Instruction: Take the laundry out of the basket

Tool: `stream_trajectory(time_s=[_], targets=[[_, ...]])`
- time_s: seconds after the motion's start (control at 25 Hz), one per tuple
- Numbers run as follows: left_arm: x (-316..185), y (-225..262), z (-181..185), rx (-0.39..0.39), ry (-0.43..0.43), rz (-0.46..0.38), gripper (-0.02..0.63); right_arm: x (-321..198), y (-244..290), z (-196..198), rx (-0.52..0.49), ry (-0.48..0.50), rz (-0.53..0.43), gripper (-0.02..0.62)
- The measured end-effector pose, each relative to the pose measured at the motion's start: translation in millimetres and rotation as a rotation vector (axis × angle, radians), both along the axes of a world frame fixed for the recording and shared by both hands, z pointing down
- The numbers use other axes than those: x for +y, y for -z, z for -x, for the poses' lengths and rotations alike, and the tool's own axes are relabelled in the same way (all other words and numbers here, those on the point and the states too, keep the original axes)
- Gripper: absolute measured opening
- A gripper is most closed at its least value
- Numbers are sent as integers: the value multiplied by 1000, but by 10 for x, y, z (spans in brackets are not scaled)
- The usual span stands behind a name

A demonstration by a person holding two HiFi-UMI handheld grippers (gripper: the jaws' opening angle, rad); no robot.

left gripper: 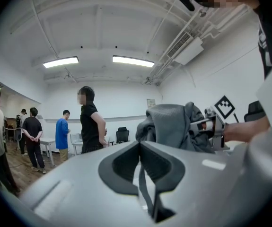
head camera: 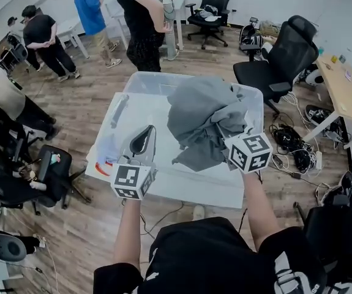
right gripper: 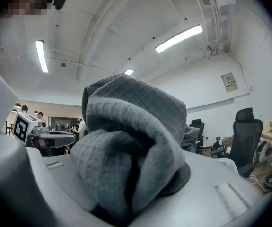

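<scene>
Room: office, wood floor.
Laundry: grey garment (head camera: 203, 118) hung over the right edge of the basket (head camera: 163, 78) — raised, not yet clear.
Right gripper (head camera: 228, 133): I gripped the garment.
Left gripper (head camera: 143, 139): closed, empty.
Remaining: carry it out.

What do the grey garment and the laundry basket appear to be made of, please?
The grey garment looks like a soft, matt knitted fabric, judging by its fine waffle-like texture and thick, floppy folds; the fibre cannot be told. The laundry basket is probably translucent plastic, smooth and faintly glossy, given its pale, milky walls and rounded moulded rim.
</scene>
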State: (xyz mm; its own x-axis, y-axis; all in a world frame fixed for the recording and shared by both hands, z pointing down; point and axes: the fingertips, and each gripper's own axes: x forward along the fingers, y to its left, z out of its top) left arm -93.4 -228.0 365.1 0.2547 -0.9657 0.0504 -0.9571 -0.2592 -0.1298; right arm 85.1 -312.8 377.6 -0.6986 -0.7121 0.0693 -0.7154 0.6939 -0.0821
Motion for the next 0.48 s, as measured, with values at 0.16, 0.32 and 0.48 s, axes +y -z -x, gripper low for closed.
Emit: stream_trajectory(time_s=[0.16,0.32,0.48], targets=[[142,47,96,13,-20,-11,8,218,118,89,1,-4,-17,167],[344,88,221,21,-42,-20,8,460,232,188,-15,-21,-30,169],[580,121,294,29,-59,-35,8,720,294,243,-15,-40,-43,169]])
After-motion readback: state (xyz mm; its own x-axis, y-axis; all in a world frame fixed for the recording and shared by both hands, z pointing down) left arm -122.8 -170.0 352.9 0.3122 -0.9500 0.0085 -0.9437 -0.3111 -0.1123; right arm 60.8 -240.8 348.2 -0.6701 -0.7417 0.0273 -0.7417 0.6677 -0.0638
